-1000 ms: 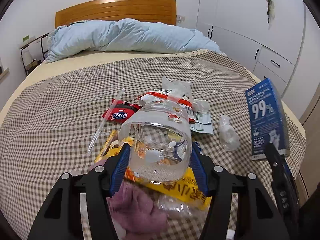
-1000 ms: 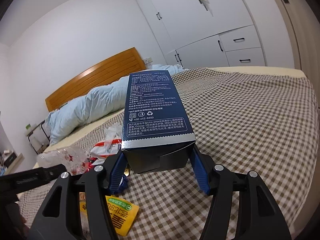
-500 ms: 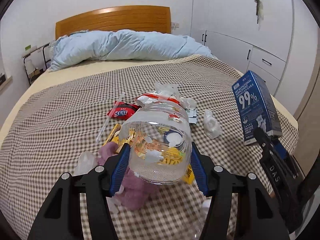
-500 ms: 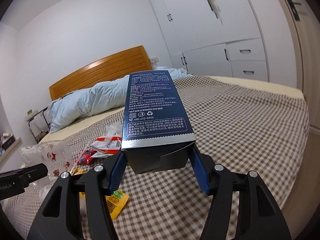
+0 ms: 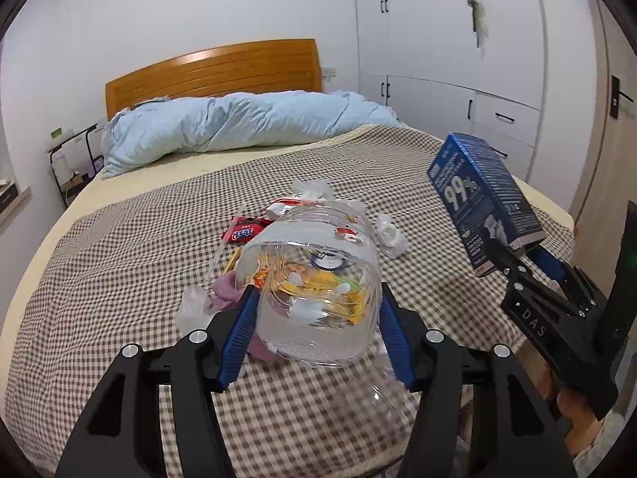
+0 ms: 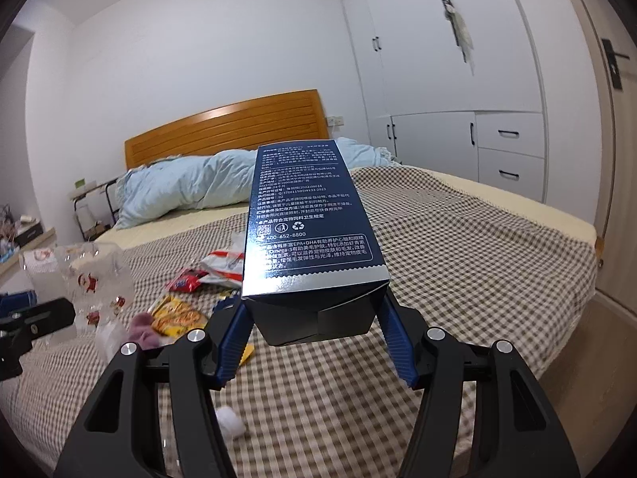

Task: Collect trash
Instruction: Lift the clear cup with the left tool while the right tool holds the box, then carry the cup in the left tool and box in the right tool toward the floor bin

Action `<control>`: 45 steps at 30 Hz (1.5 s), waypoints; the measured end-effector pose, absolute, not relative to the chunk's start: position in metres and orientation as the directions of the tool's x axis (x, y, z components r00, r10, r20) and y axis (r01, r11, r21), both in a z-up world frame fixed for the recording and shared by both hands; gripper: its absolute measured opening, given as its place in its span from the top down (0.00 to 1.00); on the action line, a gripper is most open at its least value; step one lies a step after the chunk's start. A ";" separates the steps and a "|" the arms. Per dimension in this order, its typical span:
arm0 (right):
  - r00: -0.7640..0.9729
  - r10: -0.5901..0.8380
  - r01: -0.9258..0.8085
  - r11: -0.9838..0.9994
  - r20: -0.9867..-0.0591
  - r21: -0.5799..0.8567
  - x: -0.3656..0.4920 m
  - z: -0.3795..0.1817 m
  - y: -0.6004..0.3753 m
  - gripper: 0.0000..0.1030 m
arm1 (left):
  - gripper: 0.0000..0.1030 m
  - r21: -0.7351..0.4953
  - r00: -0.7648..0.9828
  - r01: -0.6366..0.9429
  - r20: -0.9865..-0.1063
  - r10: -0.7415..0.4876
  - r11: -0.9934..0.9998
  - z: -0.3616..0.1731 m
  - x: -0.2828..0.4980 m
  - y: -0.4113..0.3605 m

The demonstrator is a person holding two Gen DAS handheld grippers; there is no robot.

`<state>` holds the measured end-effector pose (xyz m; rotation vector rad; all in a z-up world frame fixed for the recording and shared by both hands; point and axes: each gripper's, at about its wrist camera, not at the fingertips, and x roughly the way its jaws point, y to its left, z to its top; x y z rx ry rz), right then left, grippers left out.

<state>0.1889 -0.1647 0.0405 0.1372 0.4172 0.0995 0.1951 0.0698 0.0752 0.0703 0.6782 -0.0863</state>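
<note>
The left gripper [image 5: 314, 318] had its jaws clamped on one clear plastic bottle [image 5: 314, 286], held above the bed [image 5: 119, 263]. About six loose scraps, perhaps more, lay there: a red wrapper [image 5: 245, 232] among them. The right gripper [image 6: 314, 318] pinched one blue box [image 6: 310, 223] aloft.

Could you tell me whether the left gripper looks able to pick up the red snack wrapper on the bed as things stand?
Probably not: the left gripper is shut on a clear plastic container, so its jaws are full, though the red snack wrapper lies uncovered beyond it.

Clear glossy plastic bottle [image 5: 318, 298]; glossy blue cardboard box [image 6: 310, 231]; matt checked cloth bedspread [image 5: 119, 259]; wooden headboard [image 5: 215, 71].
</note>
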 end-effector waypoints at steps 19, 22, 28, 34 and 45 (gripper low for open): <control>0.870 0.191 -0.156 0.981 -0.455 0.113 0.121 0.045 -0.197 0.43 | 0.45 0.030 0.778 0.208 -0.611 -0.146 0.978 0.071 0.124 0.045; 0.860 0.204 -0.174 0.979 -0.468 0.108 0.109 0.040 -0.203 0.43 | 0.45 0.026 0.773 0.224 -0.614 -0.161 0.974 0.066 0.113 0.041; 0.832 0.231 -0.211 0.973 -0.504 0.097 0.086 0.029 -0.214 0.43 | 0.47 0.036 0.755 0.280 -0.626 -0.197 0.959 0.055 0.086 0.027; 0.802 0.244 -0.240 0.967 -0.545 0.080 0.062 0.020 -0.222 0.43 | 0.47 0.000 0.732 0.312 -0.637 -0.240 0.950 0.045 0.065 0.023; 0.727 0.240 -0.273 0.961 -0.644 0.050 0.028 -0.009 -0.234 0.43 | 0.47 -0.039 0.688 0.359 -0.663 -0.293 0.932 0.021 0.035 0.011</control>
